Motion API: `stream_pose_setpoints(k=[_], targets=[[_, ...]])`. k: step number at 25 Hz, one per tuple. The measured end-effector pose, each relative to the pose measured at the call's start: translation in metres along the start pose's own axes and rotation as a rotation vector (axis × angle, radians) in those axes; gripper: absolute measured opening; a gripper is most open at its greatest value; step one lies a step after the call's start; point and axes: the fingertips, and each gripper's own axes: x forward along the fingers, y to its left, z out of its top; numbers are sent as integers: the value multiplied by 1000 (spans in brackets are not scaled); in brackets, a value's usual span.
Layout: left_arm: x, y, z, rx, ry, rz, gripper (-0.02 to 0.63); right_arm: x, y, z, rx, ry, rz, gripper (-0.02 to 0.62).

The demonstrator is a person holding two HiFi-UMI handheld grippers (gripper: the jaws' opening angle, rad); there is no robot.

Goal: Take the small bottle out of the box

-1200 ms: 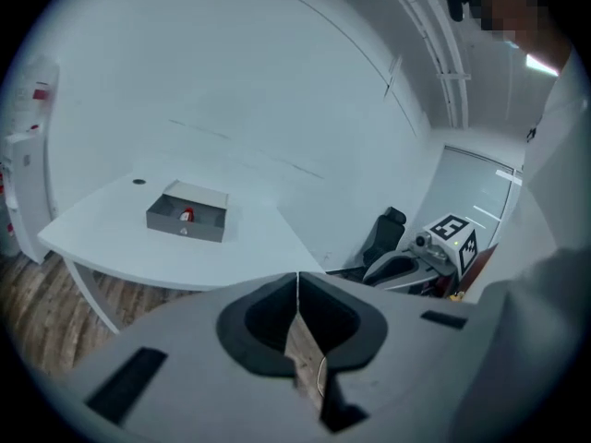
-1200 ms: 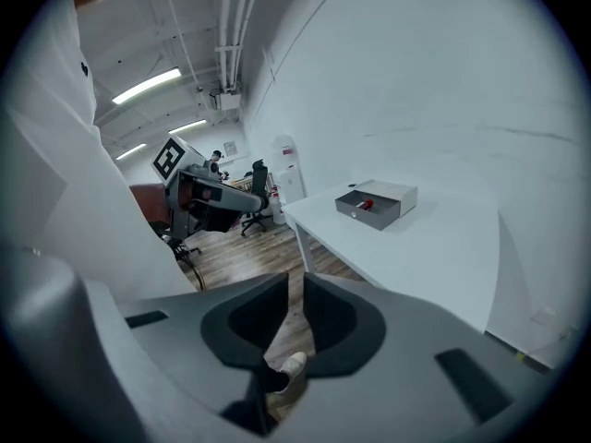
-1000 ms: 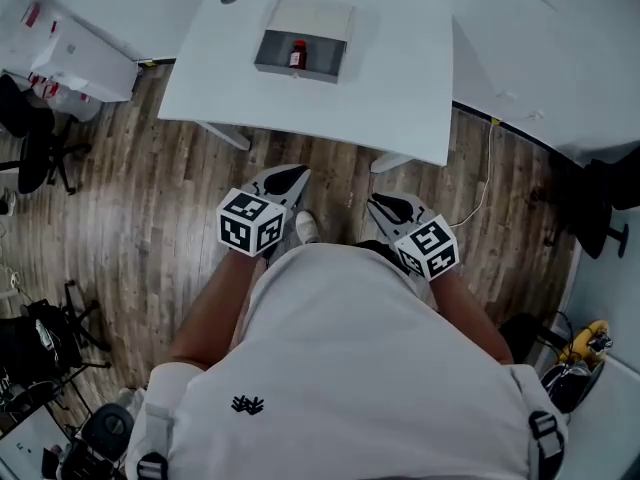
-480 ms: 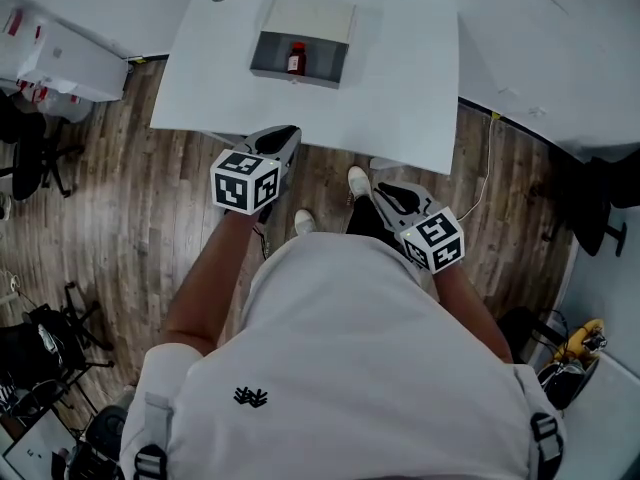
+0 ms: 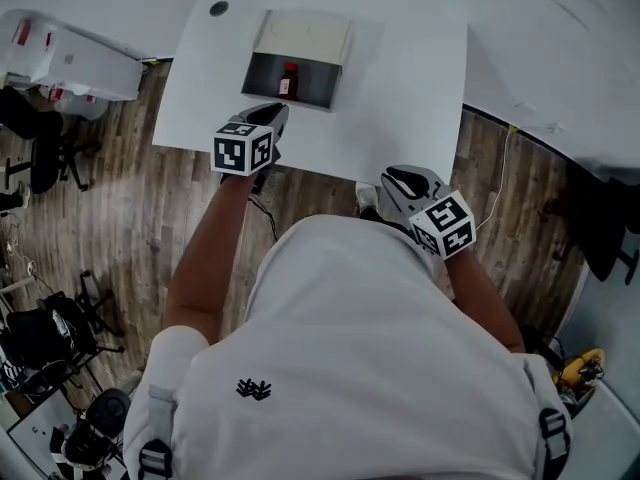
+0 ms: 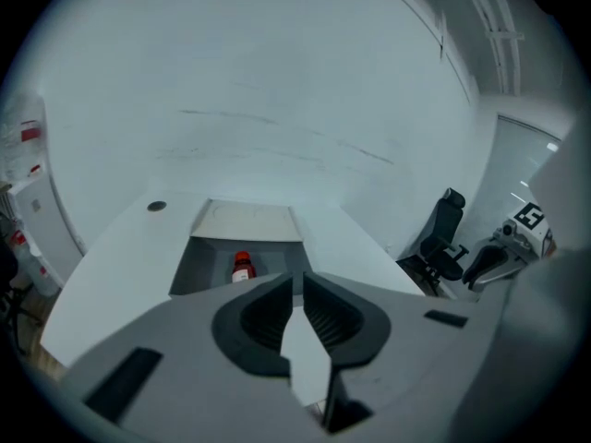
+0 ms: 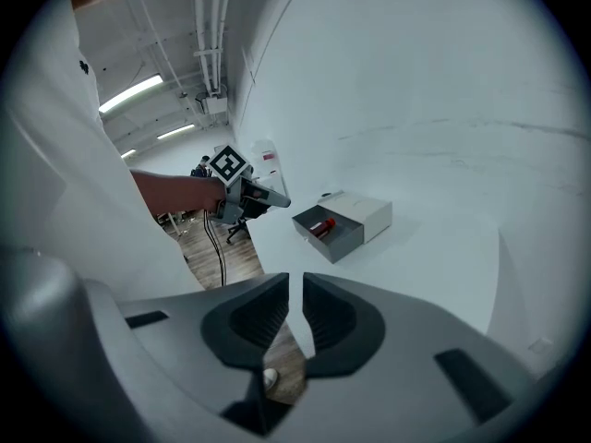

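Table (image 5: 420, 88), small bottle (image 5: 289, 80) in box (image 5: 300, 36) close ahead of L gripper (image 5: 277, 113) fingers, newly ajar, empty; R gripper (image 5: 395, 176) ajar.

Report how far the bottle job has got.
Done: nothing; the bottle sits in the open box. In hand: the left gripper is over the table edge near the box, empty, jaws just opening slightly; the right gripper hangs back, empty. To do: reach in, grip, lift out.

Bright, even light is washing over the white tabletop (image 5: 400, 78), with ceiling strip lights (image 7: 134, 93) glowing in the right gripper view. The box (image 5: 300, 36) is casting only a faint shadow, and both gripper views are bending and darkening toward their round edges.
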Motion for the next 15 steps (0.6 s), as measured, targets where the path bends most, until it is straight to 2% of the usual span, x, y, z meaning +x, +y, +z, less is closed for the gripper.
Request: stream_pose_setpoints(k=[6, 15], targets=[[35, 38, 1, -33, 81, 63, 59, 6, -39, 2, 33, 0, 14, 48], [76, 72, -10, -19, 238, 158, 196, -2, -76, -3, 68, 9, 43, 48]])
